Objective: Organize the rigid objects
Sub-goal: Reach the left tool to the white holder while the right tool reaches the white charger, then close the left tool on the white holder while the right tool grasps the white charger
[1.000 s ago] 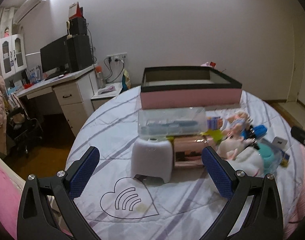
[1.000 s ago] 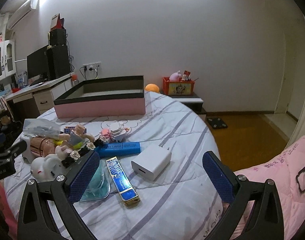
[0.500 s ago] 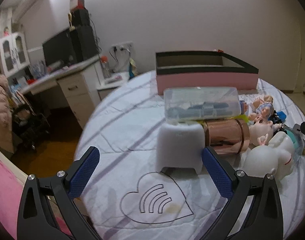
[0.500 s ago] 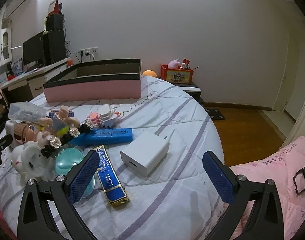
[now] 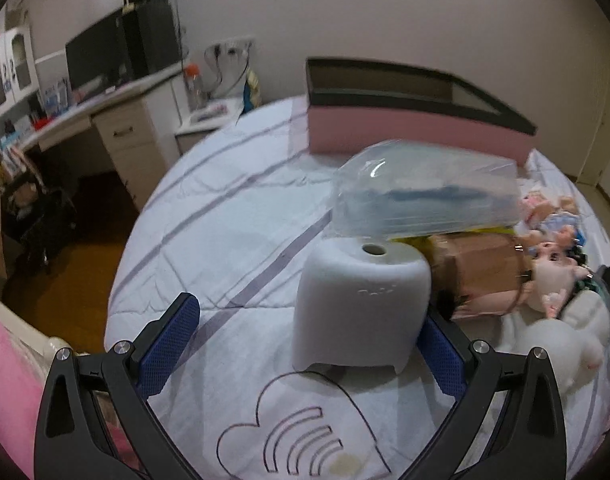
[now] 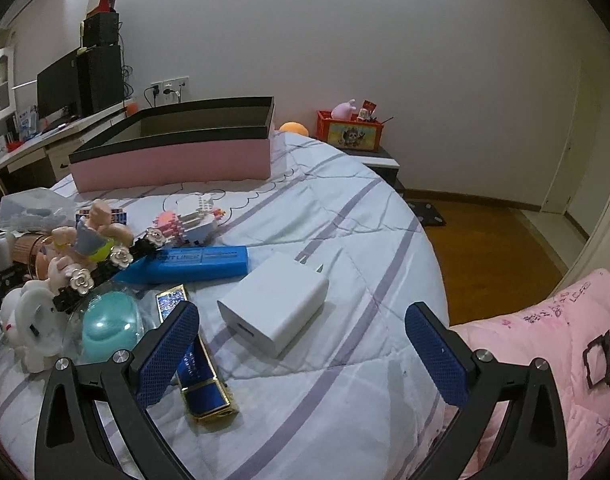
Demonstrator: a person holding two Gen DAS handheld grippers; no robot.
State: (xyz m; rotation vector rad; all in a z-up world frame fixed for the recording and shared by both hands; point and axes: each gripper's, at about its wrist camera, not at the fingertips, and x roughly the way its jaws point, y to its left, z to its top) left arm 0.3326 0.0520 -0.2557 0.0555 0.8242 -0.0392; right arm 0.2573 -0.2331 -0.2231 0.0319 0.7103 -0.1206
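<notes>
Left claw (image 5: 311, 346) pointed down at the bed (image 5: 233, 216), jaws spread wide but closing, with the white domed gadget (image 5: 363, 308) between them; right pad looked at or just beside the gadget's side, left pad well apart from it, no pinch seen. Landmark: that white domed gadget, upright on the quilt. Just behind it lay a clear plastic bag (image 5: 425, 200) with blue items inside, blurred. Behind the bag stood the pink box (image 5: 417, 132) with a dark rim, open on top. Right of the gadget, touching or nearly so, a copper-coloured cylinder (image 5: 481, 272) lay on its side, then dolls (image 5: 553, 260) and a white figurine (image 5: 561, 344). Far left of the gadget, off the bed, a desk (image 5: 117, 120) with a monitor.

Right claw (image 6: 301, 350) spread wide, holding nothing, over the bed with the white charger (image 6: 275, 302) between and beyond its pads, not touched. Left of the charger: a blue-and-gold flat case (image 6: 197, 368), a teal round thing (image 6: 107, 322), a long blue box (image 6: 193, 262).
</notes>
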